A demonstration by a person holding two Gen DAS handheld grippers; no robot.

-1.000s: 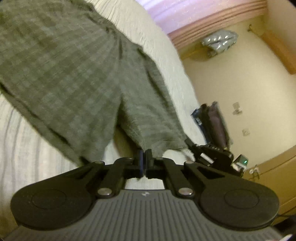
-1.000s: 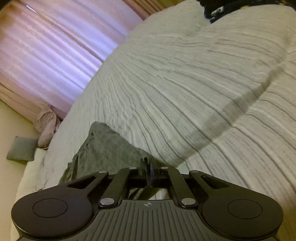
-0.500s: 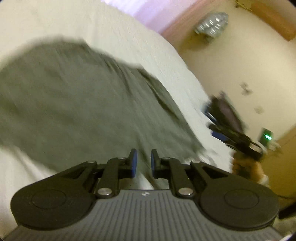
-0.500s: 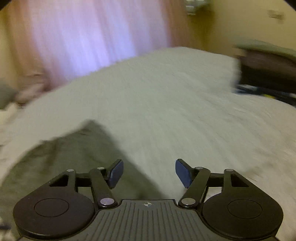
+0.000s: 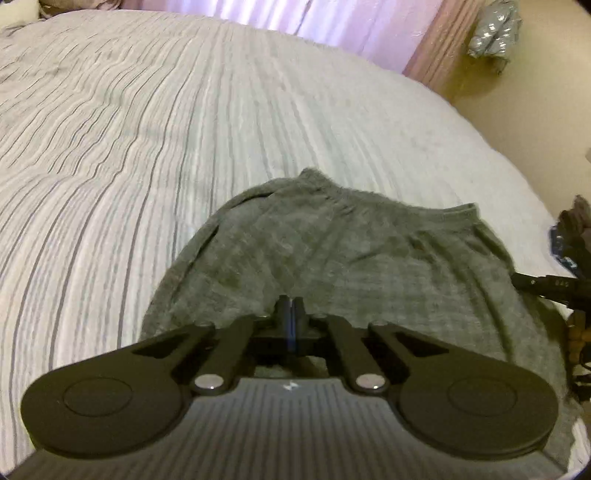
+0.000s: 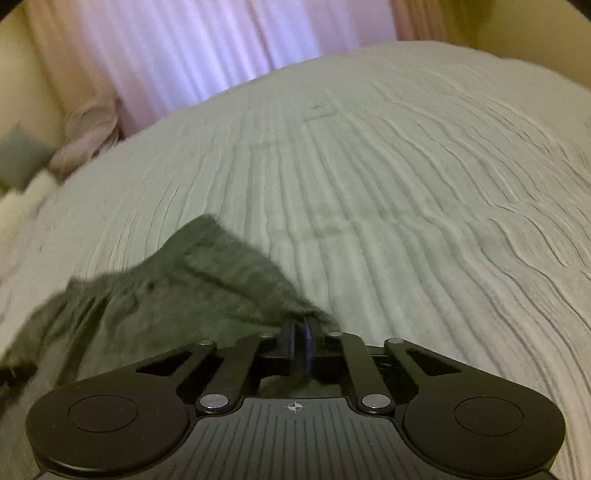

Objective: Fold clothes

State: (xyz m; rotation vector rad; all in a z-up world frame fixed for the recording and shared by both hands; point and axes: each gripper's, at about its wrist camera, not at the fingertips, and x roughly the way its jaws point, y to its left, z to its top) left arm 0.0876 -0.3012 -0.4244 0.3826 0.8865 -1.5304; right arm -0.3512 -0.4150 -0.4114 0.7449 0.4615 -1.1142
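Shorts [image 5: 354,258] now flat, both fingers [image 5: 284,314] reclosed.

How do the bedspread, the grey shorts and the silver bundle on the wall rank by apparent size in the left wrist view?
1. Striped bedspread: fills most of the frame.
2. Grey shorts: a smaller patch in front of the left claw.
3. Silver bundle: smallest, though it is farthest from the camera, so its true size is unsure.

Striped bed [image 5: 184,147] (rumpled); grey garment [image 5: 351,258] on top.
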